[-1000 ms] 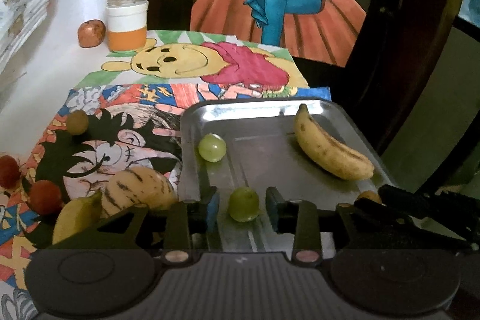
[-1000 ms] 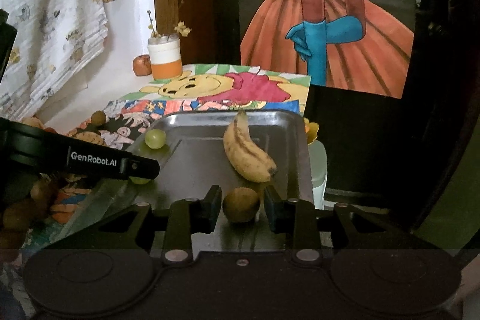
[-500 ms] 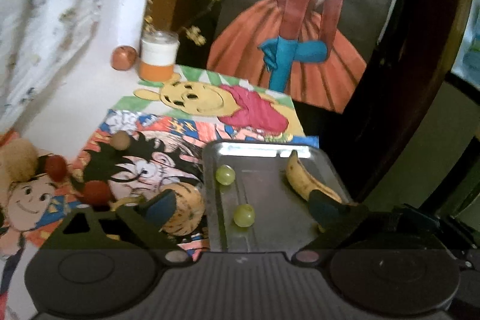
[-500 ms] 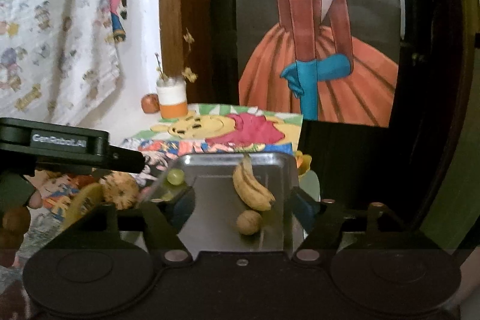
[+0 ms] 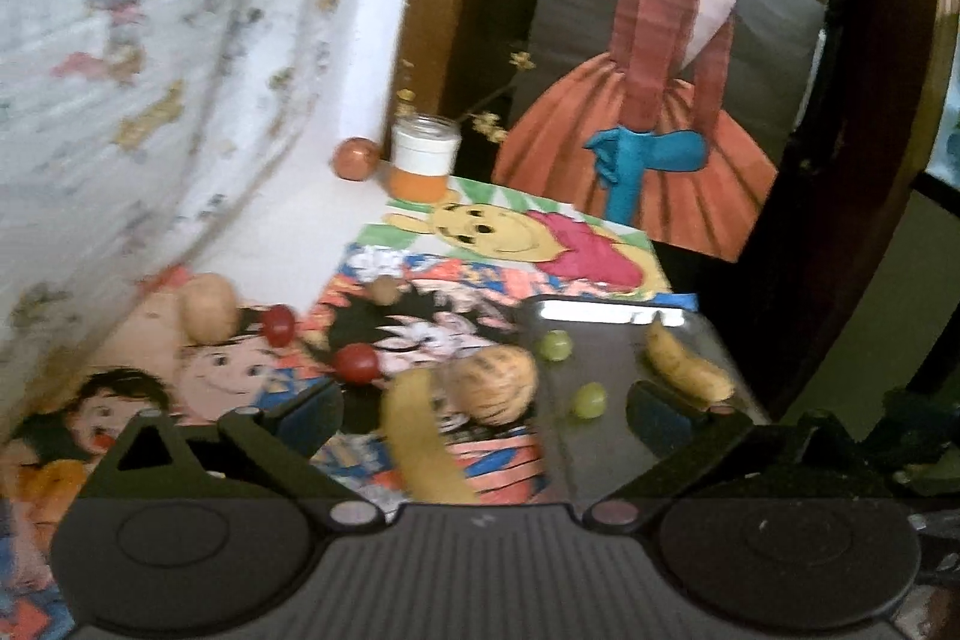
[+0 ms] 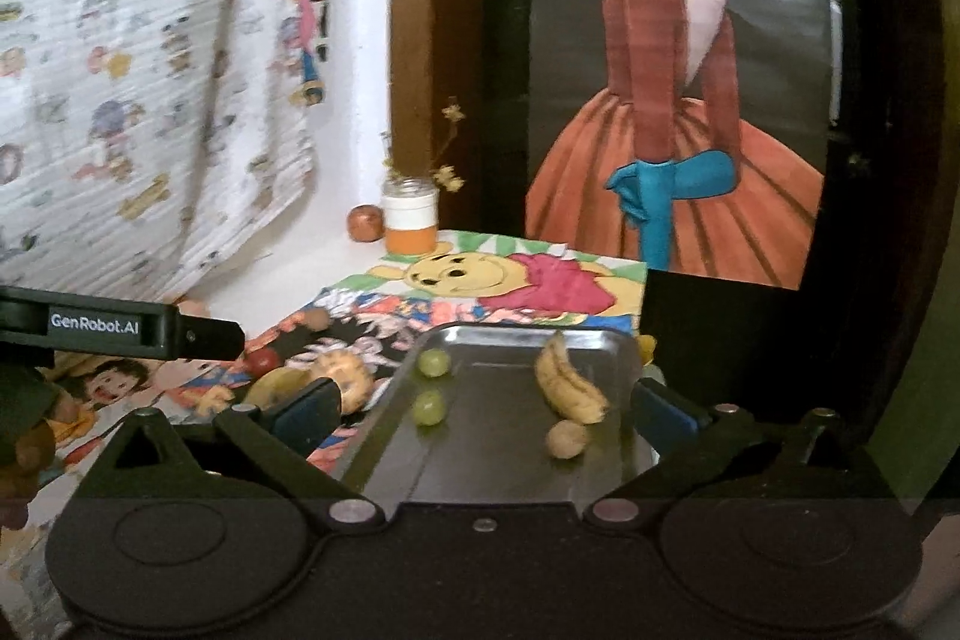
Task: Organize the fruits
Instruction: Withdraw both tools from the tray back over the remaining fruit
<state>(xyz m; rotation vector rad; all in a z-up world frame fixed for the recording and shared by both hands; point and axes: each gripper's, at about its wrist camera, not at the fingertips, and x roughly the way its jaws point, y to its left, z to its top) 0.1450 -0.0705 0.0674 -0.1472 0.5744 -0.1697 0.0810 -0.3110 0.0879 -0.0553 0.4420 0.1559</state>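
A metal tray [image 5: 606, 358] lies at the right, and in it are a banana [image 5: 684, 370] and two green grapes [image 5: 554, 345]. My left gripper [image 5: 486, 412] hangs above the tray's left edge, jaws opening, nothing between them. On the mat to the left lie a striped yellow fruit [image 5: 495, 385], a second banana [image 5: 420, 442] and two red fruits [image 5: 357, 363]. My right gripper [image 6: 486, 411] is over the tray [image 6: 510, 460], jaws opening and empty. A small brown fruit [image 6: 567, 439] rests beside the banana [image 6: 567, 382].
A white-and-orange jar [image 5: 423, 160] and a reddish apple [image 5: 357, 158] stand at the back by the wall. A tan fruit [image 5: 207, 307] and a small brown one [image 5: 384, 289] lie on the cartoon mats. The table ends just right of the tray. The left gripper's arm [image 6: 144, 328] crosses the right wrist view.
Both grippers have opened wide and pulled back and up. The left one let go of a green grape, the right one of the small brown fruit; both now lie on the tray.
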